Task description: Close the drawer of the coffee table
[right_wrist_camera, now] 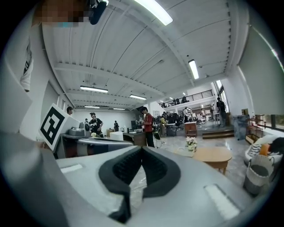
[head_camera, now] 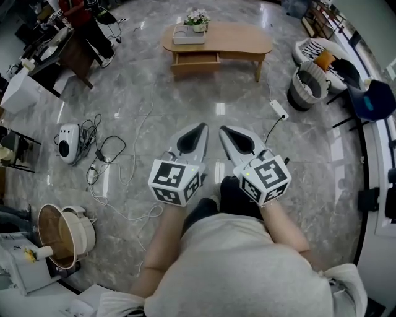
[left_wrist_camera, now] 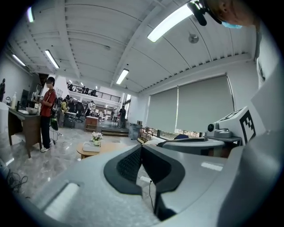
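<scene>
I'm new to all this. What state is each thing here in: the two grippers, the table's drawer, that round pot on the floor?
Left gripper: jaws shut, nothing between them.
Right gripper: jaws shut, nothing between them.
Drawer: pulled partly out of the coffee table.
Round pot: open, its brown inside showing.

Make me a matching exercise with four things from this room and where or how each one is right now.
Things:
1. drawer
2. flowers
3. power strip
4. left gripper

States:
A. lying on the floor
B. jaws together, holding nothing
C. standing on top of the coffee table
D. pulled partly out

Pairs: 1-D, 2-C, 3-A, 4-B
</scene>
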Available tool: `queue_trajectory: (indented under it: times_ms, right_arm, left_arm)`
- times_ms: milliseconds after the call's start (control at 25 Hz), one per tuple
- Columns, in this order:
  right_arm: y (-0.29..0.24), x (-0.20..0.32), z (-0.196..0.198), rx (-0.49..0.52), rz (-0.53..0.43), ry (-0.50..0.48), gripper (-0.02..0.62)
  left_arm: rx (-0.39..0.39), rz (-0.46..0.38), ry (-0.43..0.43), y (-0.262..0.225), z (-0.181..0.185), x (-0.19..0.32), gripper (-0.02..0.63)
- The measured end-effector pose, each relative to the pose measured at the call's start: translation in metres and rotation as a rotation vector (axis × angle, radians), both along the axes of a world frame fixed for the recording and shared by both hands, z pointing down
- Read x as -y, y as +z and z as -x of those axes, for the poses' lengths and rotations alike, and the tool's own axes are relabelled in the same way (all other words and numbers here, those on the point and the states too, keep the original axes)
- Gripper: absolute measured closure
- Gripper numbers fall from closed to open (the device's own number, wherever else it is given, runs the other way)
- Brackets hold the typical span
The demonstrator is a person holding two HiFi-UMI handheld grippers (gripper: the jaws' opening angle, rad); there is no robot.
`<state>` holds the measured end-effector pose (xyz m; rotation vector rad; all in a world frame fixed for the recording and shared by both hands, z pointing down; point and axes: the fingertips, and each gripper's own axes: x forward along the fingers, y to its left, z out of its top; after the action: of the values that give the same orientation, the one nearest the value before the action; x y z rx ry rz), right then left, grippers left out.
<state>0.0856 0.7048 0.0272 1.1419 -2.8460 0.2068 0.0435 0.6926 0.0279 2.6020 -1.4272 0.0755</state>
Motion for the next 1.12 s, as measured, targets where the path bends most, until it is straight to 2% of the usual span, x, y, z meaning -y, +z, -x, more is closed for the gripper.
queue_trajectory:
  times_ms: [120, 280, 600, 720, 840, 960, 1120]
  right_arm:
    - [0.003, 0.016, 0.001, 0.051, 0.045, -0.019, 0.592]
    - [0.011, 0.048, 0.002, 0.054, 0.055, -0.027, 0.592]
    - [0.030, 0.156, -0.005, -0.057, 0.036, -0.044, 0.592]
    - [0.023, 0.203, -0.014, -0.044, 0.035, -0.053, 0.592]
    - [0.020, 0.245, -0.020, -0.032, 0.034, -0.080, 0.592]
    - [0.021, 0.284, -0.026, -0.013, 0.041, -0.110, 0.592]
    - [0.016, 0.323, -0.033, -0.011, 0.028, -0.129, 0.592]
  left_arm:
    - [0.064, -0.015, 0.000, 0.004, -0.001, 0.010, 0.604]
    - [0.018, 0.025, -0.014, 0.015, 0.005, 0.034, 0.604]
    - [0.053, 0.037, -0.085, 0.021, 0.025, 0.139, 0.604]
    - [0.030, 0.047, -0.081, 0.015, 0.017, 0.182, 0.603]
    - [-0.039, 0.037, -0.063, 0.004, 0.003, 0.222, 0.604]
    - [-0.106, 0.009, -0.085, -0.005, -0.002, 0.260, 0.604]
    - [-0.075, 0.005, -0.091, -0.002, -0.011, 0.300, 0.604]
